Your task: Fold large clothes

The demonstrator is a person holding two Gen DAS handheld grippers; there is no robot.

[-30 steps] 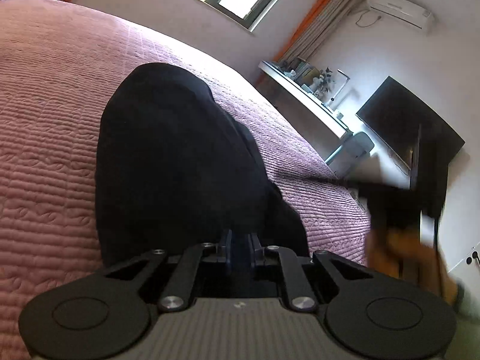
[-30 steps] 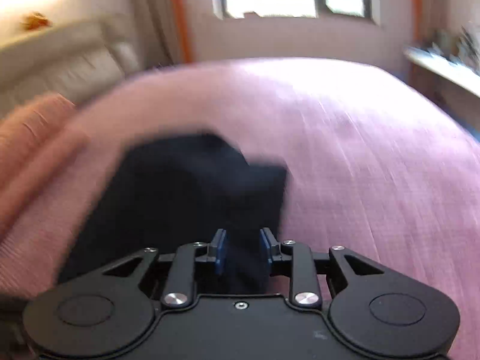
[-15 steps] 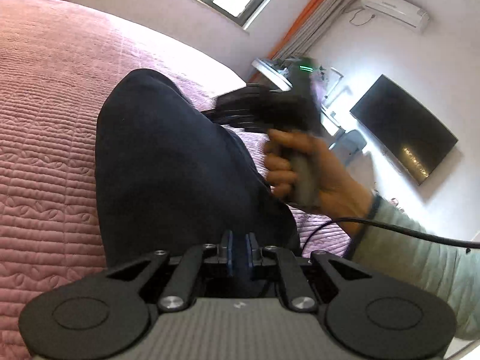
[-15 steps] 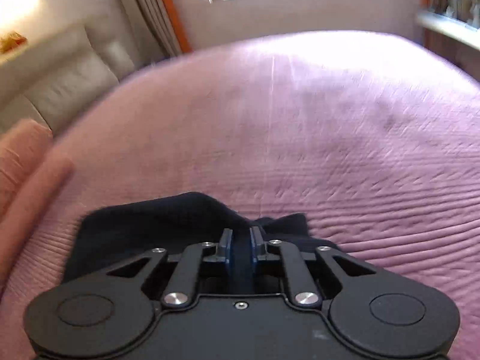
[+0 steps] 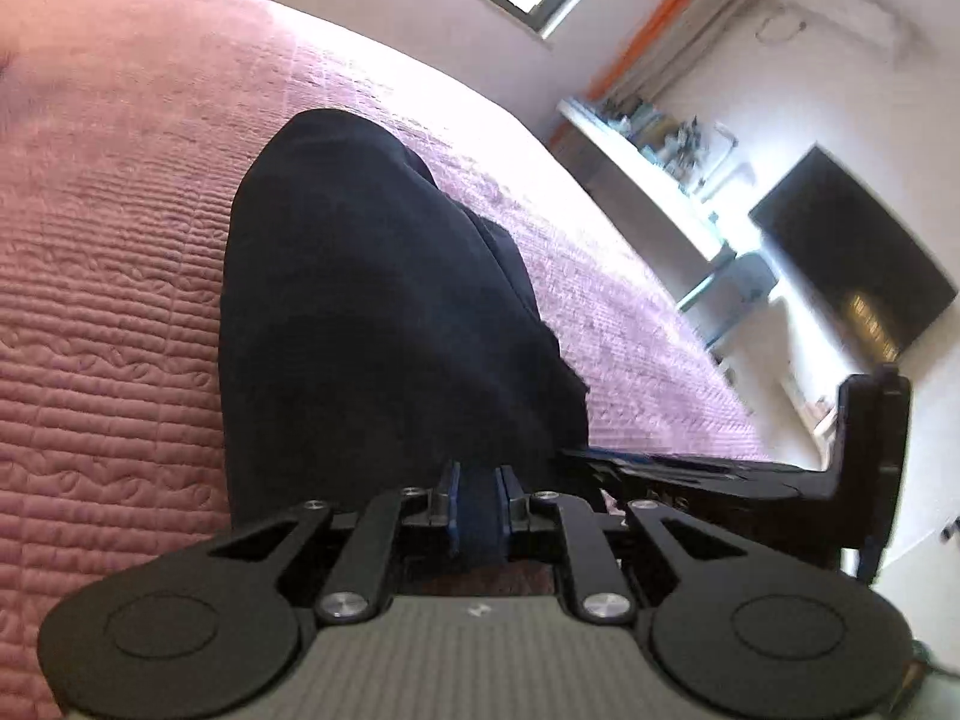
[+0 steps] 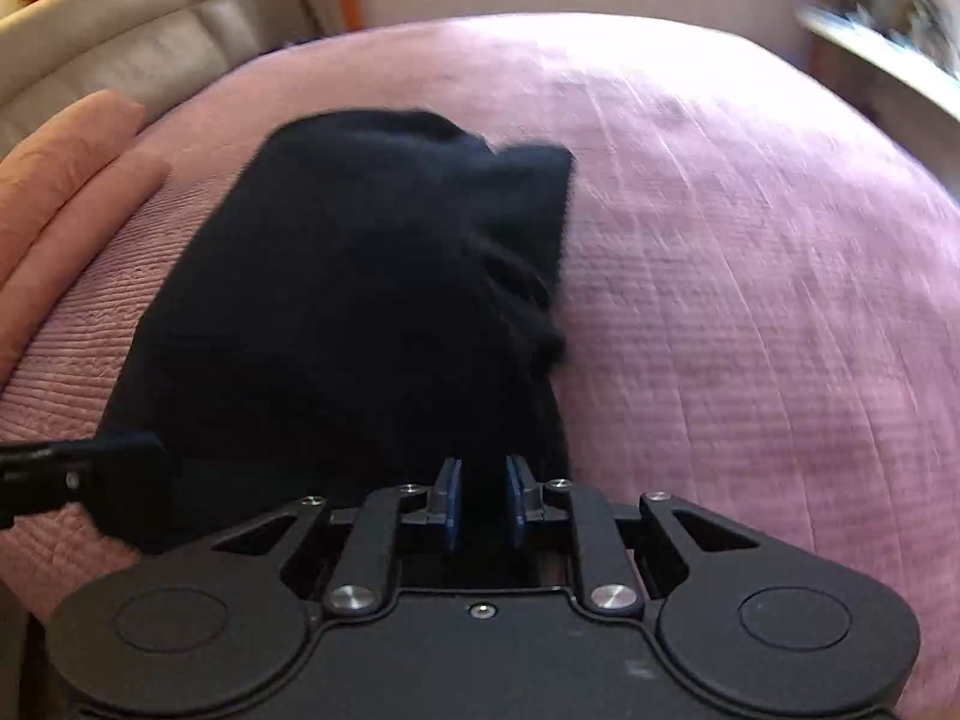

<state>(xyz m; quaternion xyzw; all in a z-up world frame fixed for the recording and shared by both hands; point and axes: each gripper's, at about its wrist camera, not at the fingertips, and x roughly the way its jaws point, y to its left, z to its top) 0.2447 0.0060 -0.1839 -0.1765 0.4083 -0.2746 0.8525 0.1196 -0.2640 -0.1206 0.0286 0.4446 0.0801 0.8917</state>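
Note:
A dark navy garment (image 5: pixel 372 312) lies folded lengthwise on the pink quilted bed (image 5: pixel 108 276). My left gripper (image 5: pixel 478 507) is shut on the garment's near edge. My right gripper (image 6: pixel 483 501) is shut on the same garment (image 6: pixel 360 300) at its near edge. The right gripper also shows in the left wrist view (image 5: pixel 708 471), low at the right beside the left one. The left gripper shows in the right wrist view (image 6: pixel 90 474) at the left edge. The far end of the garment looks bunched and blurred in the right wrist view.
Pink pillows (image 6: pixel 66 180) and a beige headboard (image 6: pixel 120 42) lie at the left. A shelf with small items (image 5: pixel 648 138), a chair (image 5: pixel 744 288) and a wall television (image 5: pixel 852 276) stand beyond the bed's right side.
My right gripper swung back from over the garment's far part to its near edge, low beside my left gripper. The garment's far end shifted with it. My left gripper stayed in place.

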